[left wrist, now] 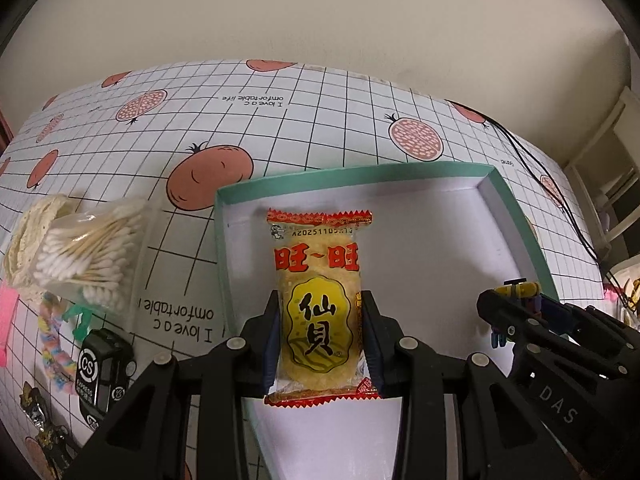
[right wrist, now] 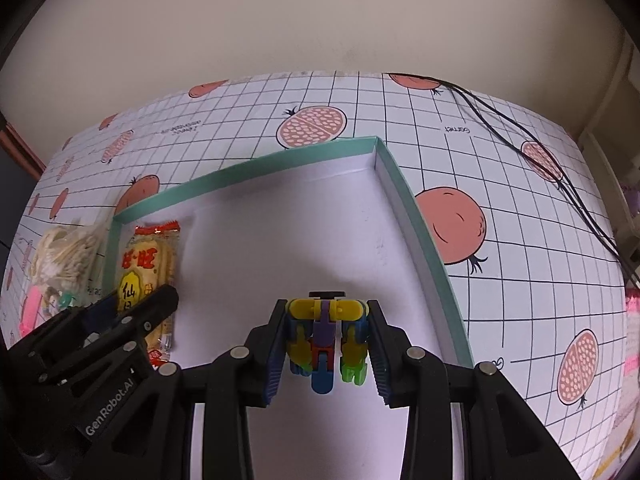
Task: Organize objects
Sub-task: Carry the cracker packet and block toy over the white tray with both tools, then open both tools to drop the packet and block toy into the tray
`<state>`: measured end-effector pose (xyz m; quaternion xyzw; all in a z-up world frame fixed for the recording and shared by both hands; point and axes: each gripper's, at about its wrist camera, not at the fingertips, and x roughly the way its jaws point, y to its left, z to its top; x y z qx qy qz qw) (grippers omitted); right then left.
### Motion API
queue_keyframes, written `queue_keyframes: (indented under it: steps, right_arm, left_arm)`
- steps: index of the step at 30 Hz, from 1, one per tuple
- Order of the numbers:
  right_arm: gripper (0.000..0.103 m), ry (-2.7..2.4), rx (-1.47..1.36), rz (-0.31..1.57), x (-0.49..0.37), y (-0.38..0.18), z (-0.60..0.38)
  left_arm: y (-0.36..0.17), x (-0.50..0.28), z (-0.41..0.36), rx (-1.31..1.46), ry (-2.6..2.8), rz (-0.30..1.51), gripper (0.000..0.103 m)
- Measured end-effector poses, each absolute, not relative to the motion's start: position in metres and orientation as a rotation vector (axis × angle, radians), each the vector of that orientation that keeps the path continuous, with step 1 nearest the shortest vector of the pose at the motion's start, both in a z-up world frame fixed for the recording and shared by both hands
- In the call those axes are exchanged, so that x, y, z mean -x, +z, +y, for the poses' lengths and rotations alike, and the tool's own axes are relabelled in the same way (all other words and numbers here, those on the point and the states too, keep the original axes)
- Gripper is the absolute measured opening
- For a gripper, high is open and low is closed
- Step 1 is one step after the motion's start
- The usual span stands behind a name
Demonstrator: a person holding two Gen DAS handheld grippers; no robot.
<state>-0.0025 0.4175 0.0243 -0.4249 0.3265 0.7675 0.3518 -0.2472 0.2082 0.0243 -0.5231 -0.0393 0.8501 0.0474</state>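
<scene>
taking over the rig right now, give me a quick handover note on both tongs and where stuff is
Left tongs: shut on the rice cracker packet, held over the left side of the green-rimmed box.
Right tongs: shut on the colourful block toy, held over the middle of the same box.
Done: both items picked up and brought to the box; whether they touch its floor I cannot tell.
Left: release both, then fetch what lies on the tablecloth to the left of the box: bag of cotton swabs, black car toy, colourful bracelet, wrapped candies.
</scene>
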Motion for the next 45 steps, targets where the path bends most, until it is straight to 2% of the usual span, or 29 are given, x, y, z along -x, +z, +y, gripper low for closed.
queue_keyframes:
  steps: [16, 19, 21, 23, 34, 43, 44, 45]
  right_arm:
    - [0.040, 1.970, 1.097, 0.848, 0.005, 0.020, 0.417]
    - [0.041, 1.969, 1.094, 0.852, 0.005, 0.020, 0.416]
    - [0.048, 1.978, 1.084, 0.858, 0.003, 0.023, 0.413]
    - [0.051, 1.985, 1.079, 0.854, 0.002, 0.027, 0.410]
    - [0.051, 1.977, 1.026, 0.812, -0.017, 0.059, 0.384]
    - [0.051, 1.992, 0.992, 0.810, -0.021, 0.060, 0.360]
    - [0.051, 1.999, 0.983, 0.812, -0.021, 0.059, 0.357]
    - [0.051, 2.008, 0.976, 0.825, -0.021, 0.056, 0.355]
  left_arm:
    - [0.027, 0.248, 0.210, 1.595, 2.596, -0.087, 0.038]
    - [0.029, 0.245, 0.210, 1.597, 2.592, -0.092, 0.040]
    - [0.034, 0.242, 0.209, 1.583, 2.601, -0.098, 0.044]
    - [0.041, 0.238, 0.207, 1.561, 2.614, -0.105, 0.049]
    - [0.074, 0.212, 0.192, 1.507, 2.668, -0.116, 0.049]
    - [0.072, 0.192, 0.177, 1.526, 2.690, -0.122, 0.049]
    - [0.072, 0.190, 0.175, 1.526, 2.693, -0.123, 0.050]
    - [0.071, 0.188, 0.173, 1.528, 2.694, -0.121, 0.056]
